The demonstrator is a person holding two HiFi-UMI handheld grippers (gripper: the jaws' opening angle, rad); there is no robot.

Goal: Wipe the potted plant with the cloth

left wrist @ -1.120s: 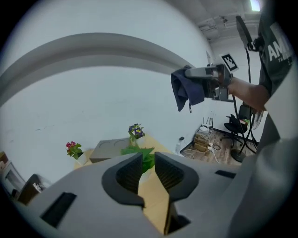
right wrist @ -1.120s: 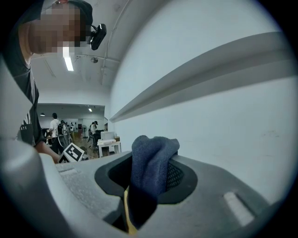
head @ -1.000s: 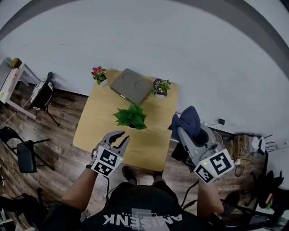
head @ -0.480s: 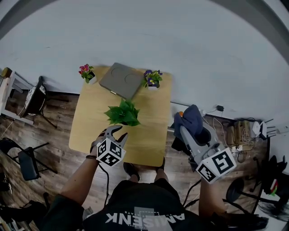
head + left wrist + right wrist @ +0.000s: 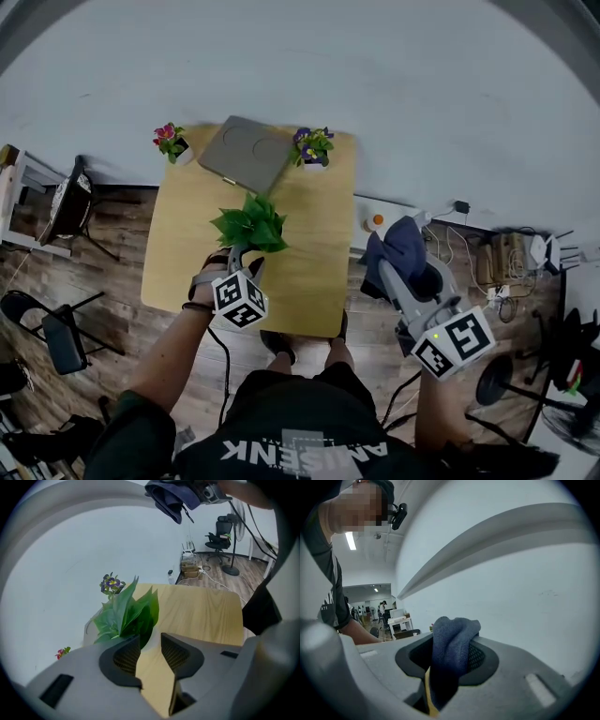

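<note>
The fingers of the left gripper [image 5: 241,260] stand apart, having just been opening, right at the near side of the potted plant [image 5: 249,225] in the middle of the table [image 5: 314,272]. The right gripper [image 5: 396,270] hangs off the table's right edge, clamped on the cloth [image 5: 401,246]. Bare tabletop lies right of the potted plant.

In the left gripper view the fingers [image 5: 123,656] have only tabletop between them, with the potted plant [image 5: 129,613] just beyond the left one.

In the right gripper view the fingers [image 5: 477,656] pinch the cloth [image 5: 451,641], with the wall [image 5: 511,573] ahead.
</note>
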